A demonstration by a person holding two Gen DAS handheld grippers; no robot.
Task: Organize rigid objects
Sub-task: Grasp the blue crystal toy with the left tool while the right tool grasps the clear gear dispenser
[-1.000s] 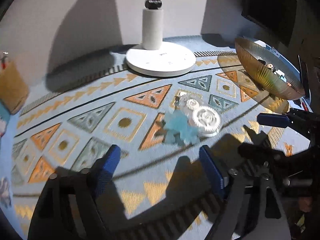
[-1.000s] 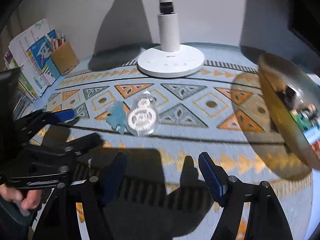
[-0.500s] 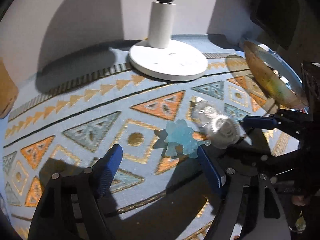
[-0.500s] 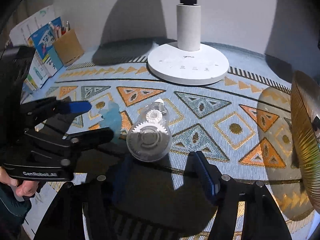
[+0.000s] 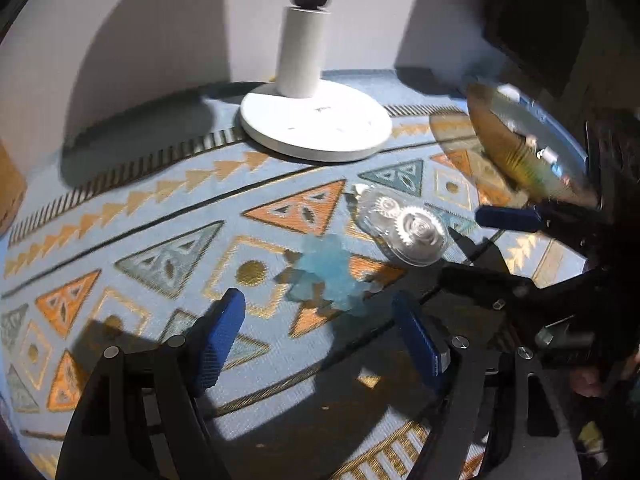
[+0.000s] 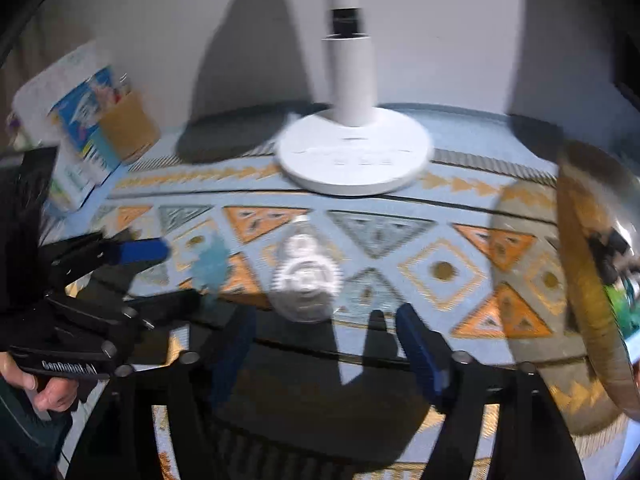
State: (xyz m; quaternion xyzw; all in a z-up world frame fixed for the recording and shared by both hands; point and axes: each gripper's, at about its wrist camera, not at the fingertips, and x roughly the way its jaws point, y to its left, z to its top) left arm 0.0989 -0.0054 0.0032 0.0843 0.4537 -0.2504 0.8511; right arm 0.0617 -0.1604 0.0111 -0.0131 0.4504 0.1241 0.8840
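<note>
A clear plastic correction-tape dispenser (image 5: 404, 230) with white gears lies on the patterned blue mat (image 5: 160, 216). A pale blue jagged piece (image 5: 328, 274) lies just left of it. My left gripper (image 5: 320, 332) is open, and the blue piece sits just beyond the gap between its fingers. My right gripper (image 6: 326, 344) is open, with the dispenser (image 6: 306, 280) just ahead of its fingertips and the blue piece (image 6: 212, 264) to its left. The right gripper also shows in the left wrist view (image 5: 476, 230), open beside the dispenser.
A white lamp base (image 5: 316, 124) with its post stands at the back middle. A gold-rimmed bowl (image 6: 592, 280) holding small items sits on the right. A brown pen cup (image 6: 128, 126) and books (image 6: 76, 128) stand at the back left by the wall.
Both grippers have moved forward and closer to the two objects. The left now has the blue piece near its fingers, the right has the dispenser near its fingertips. Both stay open.
</note>
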